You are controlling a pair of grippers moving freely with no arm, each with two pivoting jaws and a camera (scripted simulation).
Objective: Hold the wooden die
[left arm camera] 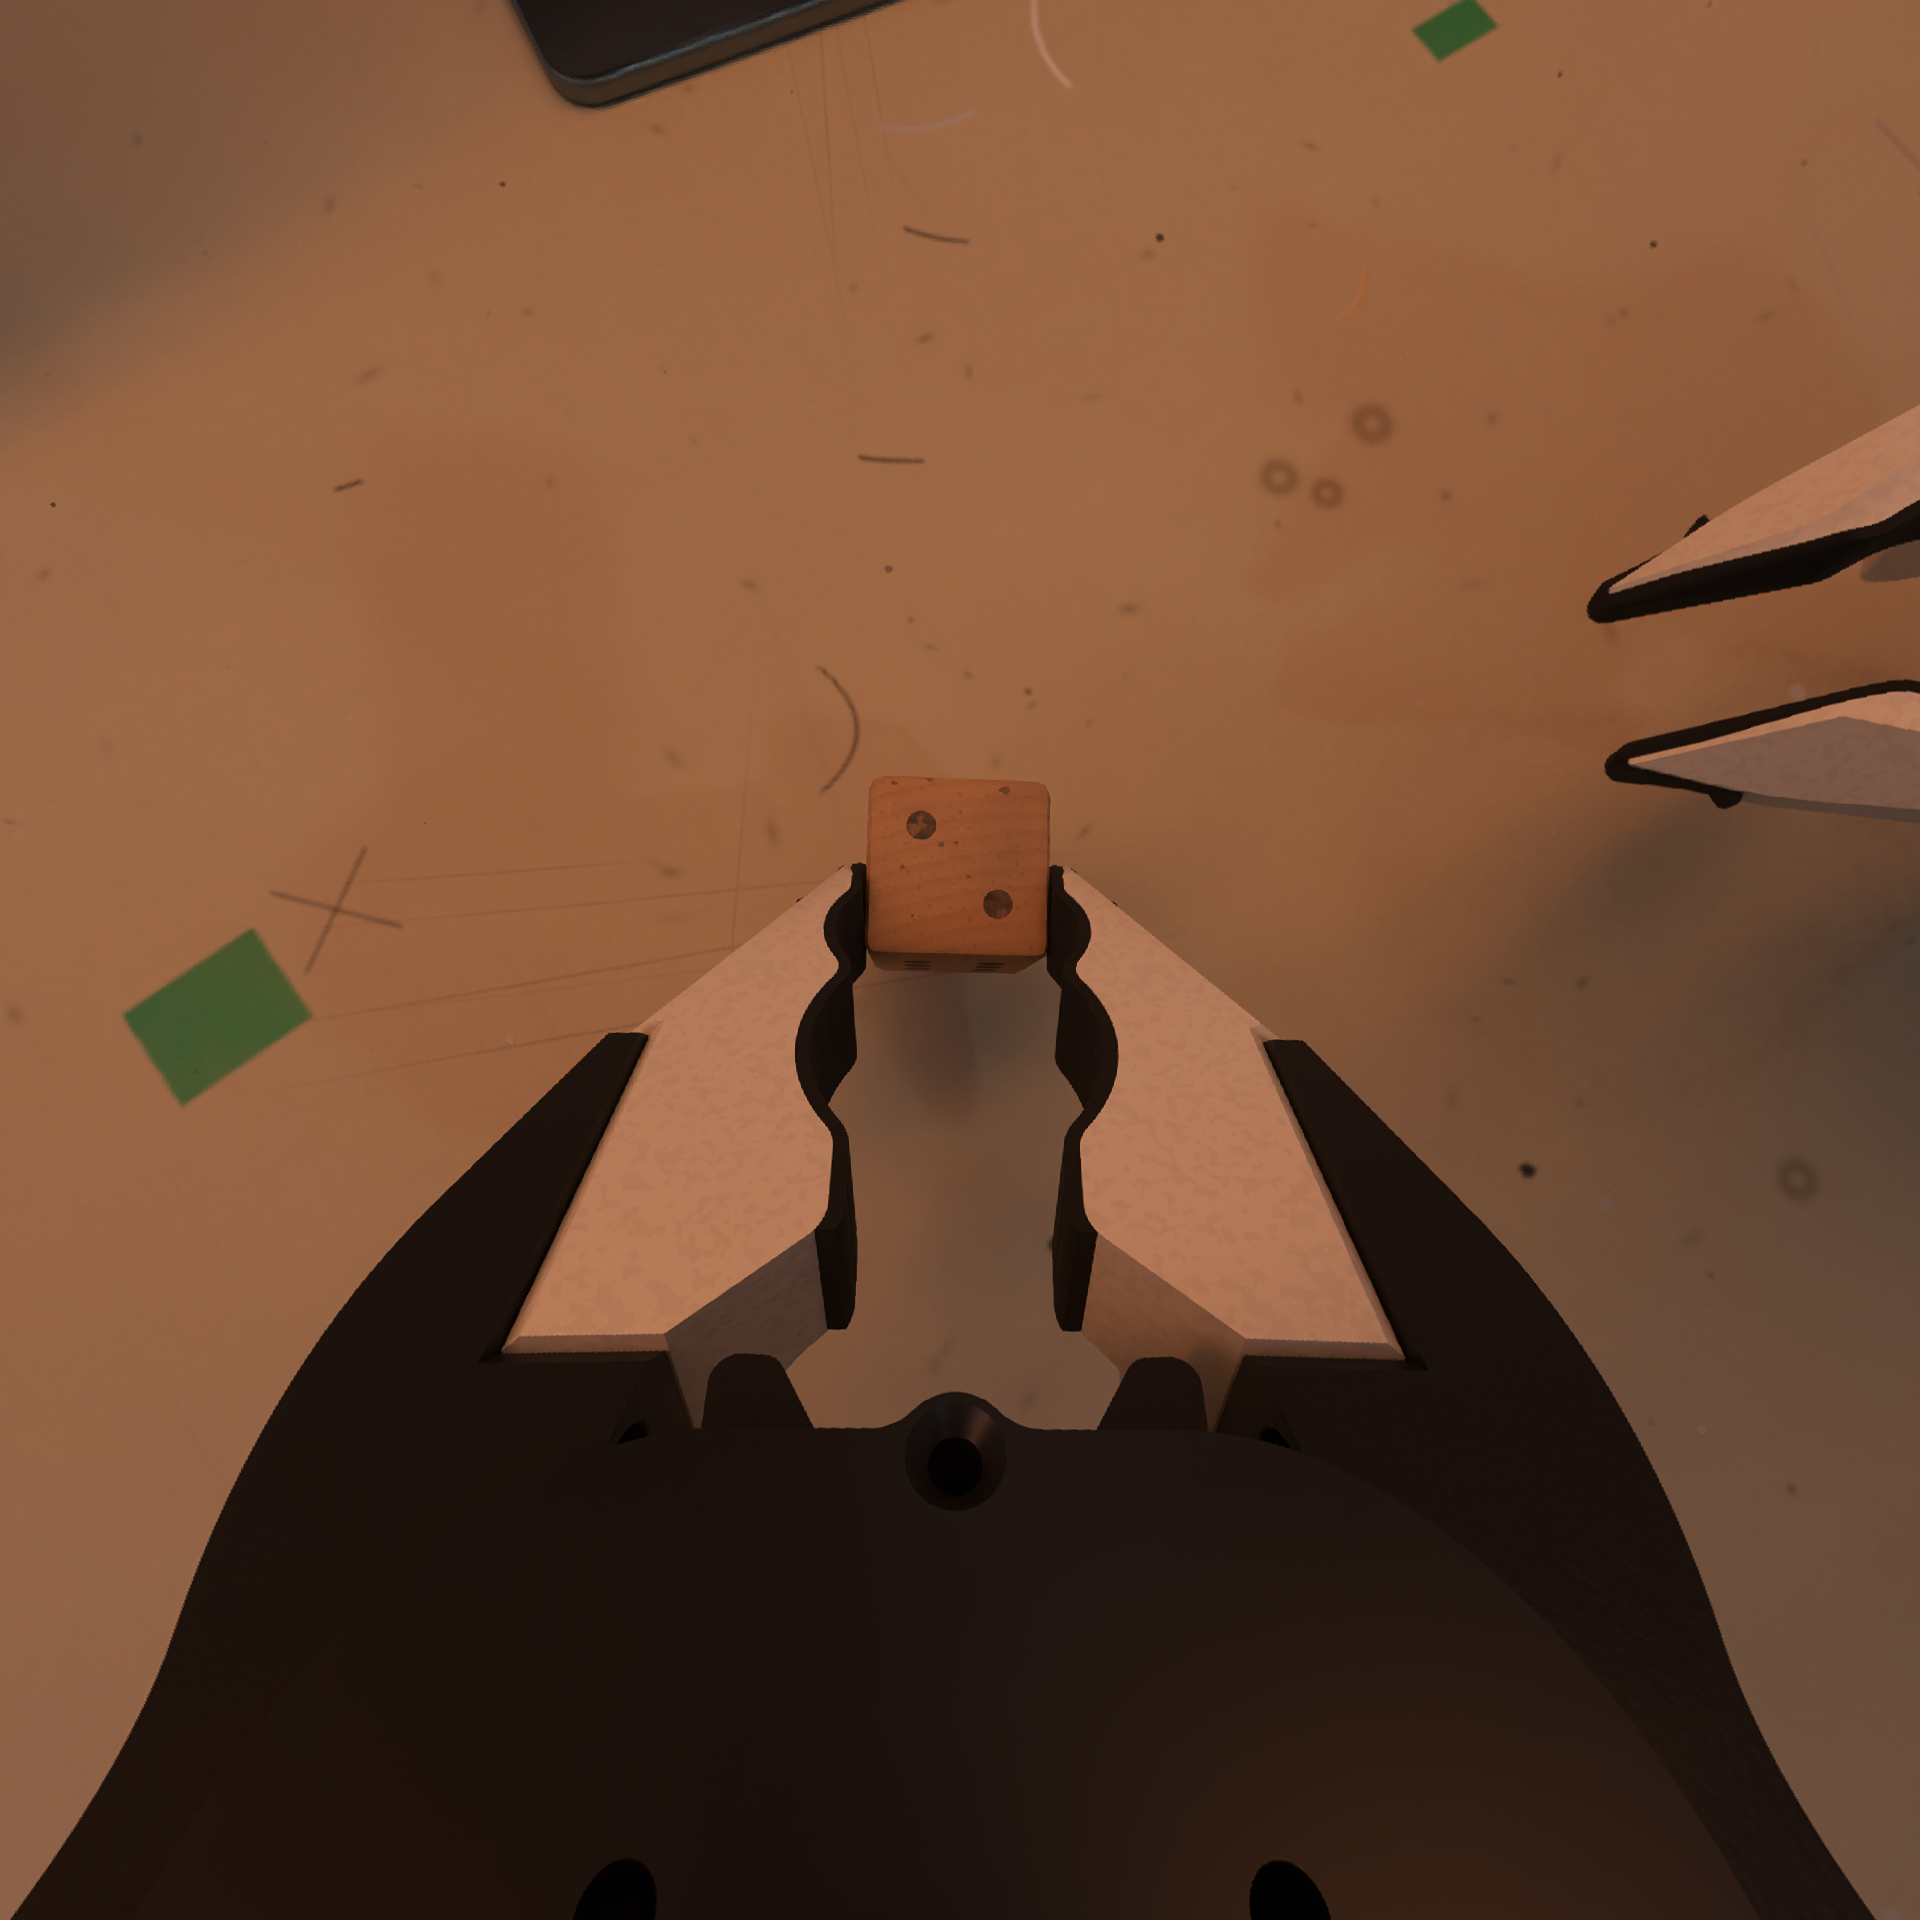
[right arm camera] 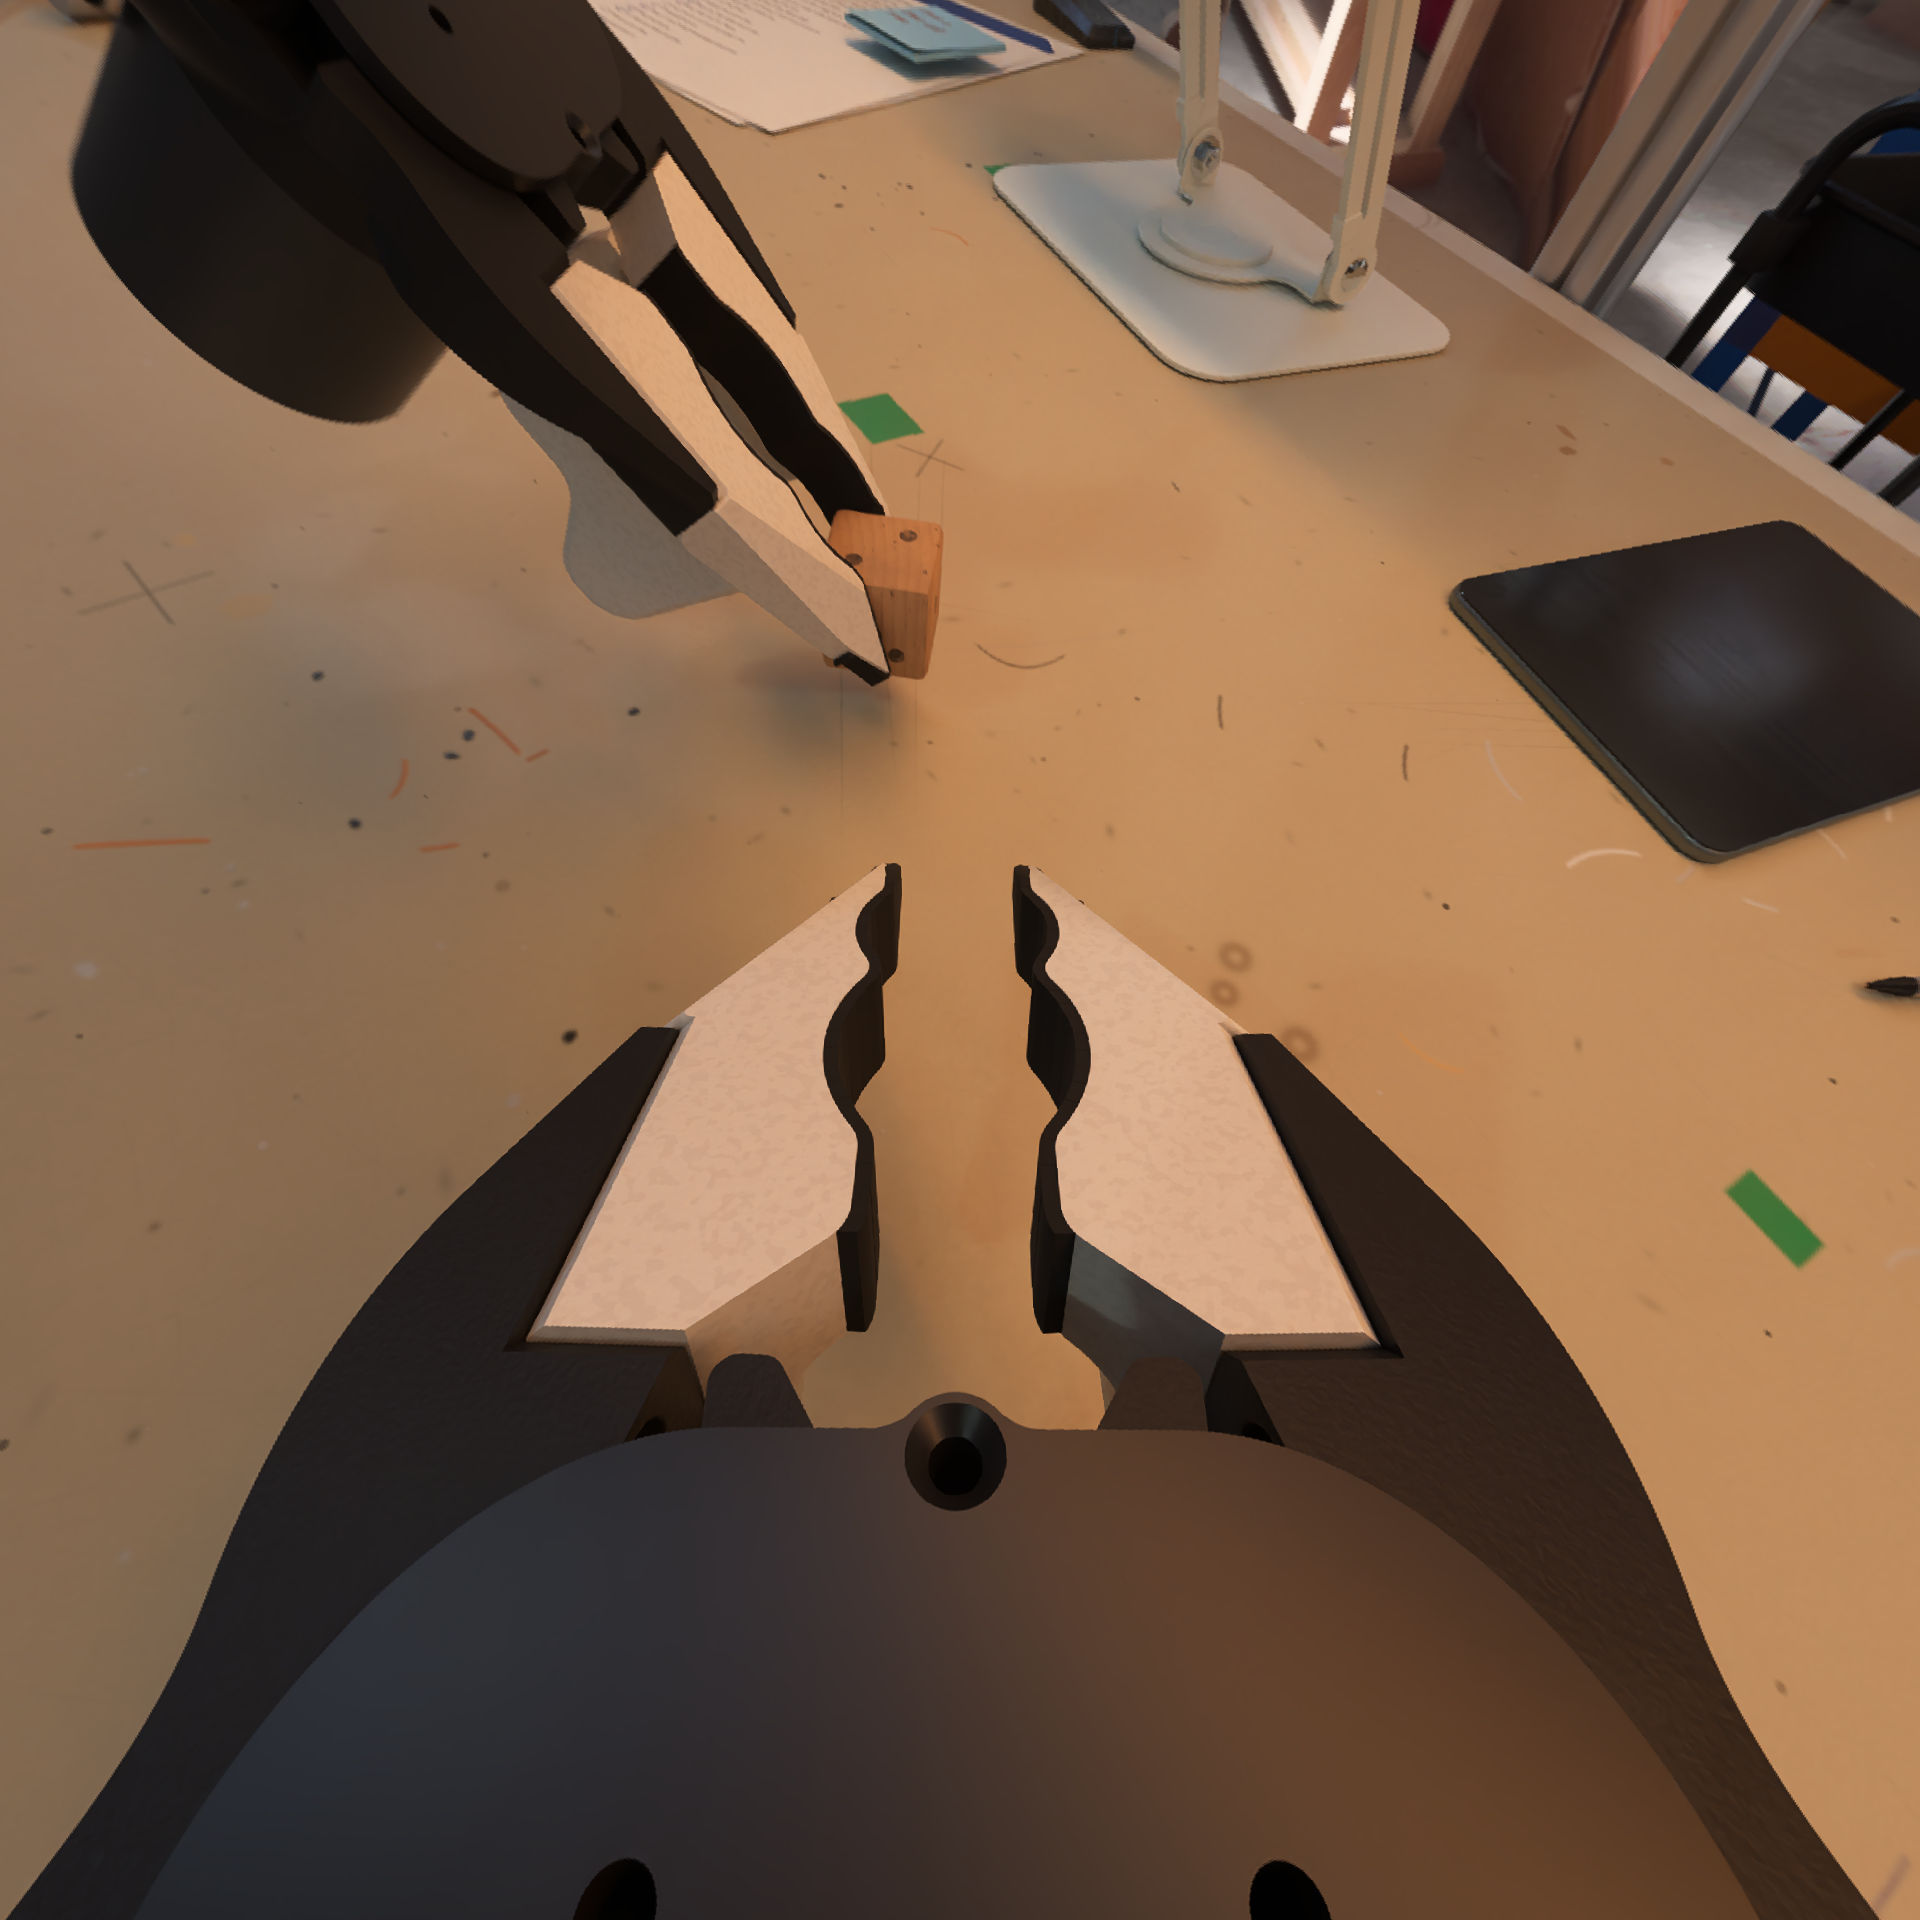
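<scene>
The wooden die (left arm camera: 958,873) is a small light-brown cube with dark pips, two of them on its upper face. My left gripper (left arm camera: 957,881) is shut on it, one fingertip on each side face. In the right wrist view the left gripper (right arm camera: 873,592) reaches down from the upper left and holds the die (right arm camera: 906,587) at the table surface; I cannot tell whether the die touches it. My right gripper (right arm camera: 956,873) is open with a narrow gap and empty, nearer than the die and pointing towards it. It also shows at the right edge of the left wrist view (left arm camera: 1602,688).
A black tablet (right arm camera: 1704,675) lies on the tan table to the right, also at the top of the left wrist view (left arm camera: 665,42). A white lamp base (right arm camera: 1216,270) and papers (right arm camera: 831,62) stand at the back. Green tape patches (left arm camera: 216,1013) (right arm camera: 1775,1218) mark the table. A chair (right arm camera: 1829,343) stands beyond the right edge.
</scene>
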